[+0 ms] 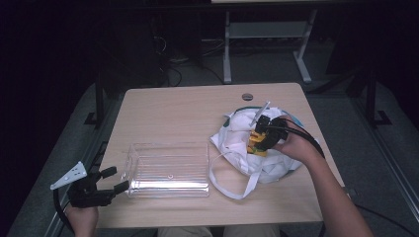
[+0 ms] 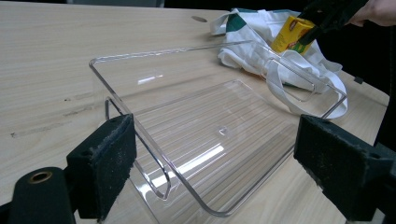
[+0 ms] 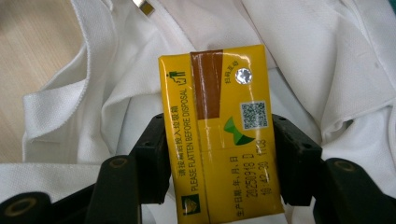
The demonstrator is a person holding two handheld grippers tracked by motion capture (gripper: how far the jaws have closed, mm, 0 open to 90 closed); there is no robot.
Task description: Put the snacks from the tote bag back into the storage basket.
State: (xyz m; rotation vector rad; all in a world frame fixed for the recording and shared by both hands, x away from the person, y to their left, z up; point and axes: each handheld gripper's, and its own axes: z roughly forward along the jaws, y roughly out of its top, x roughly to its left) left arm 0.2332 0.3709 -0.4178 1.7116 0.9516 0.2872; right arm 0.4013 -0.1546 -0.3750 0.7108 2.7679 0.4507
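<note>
Right gripper (image 3: 217, 163) has its black jaws clamped on the flat sides of the small yellow drink carton (image 3: 222, 135), right over the crumpled white cloth tote bag (image 1: 247, 148) that lies just beside the clear ribbed plastic tray (image 1: 168, 170). Looks a light little box, stiff at the edges but squashable on its faces and a touch glossy, so a mid-body pinch across the narrow width suits it. Left gripper (image 1: 101, 185) waits at the tray's near corner, jaws spread wide, nothing in them
</note>
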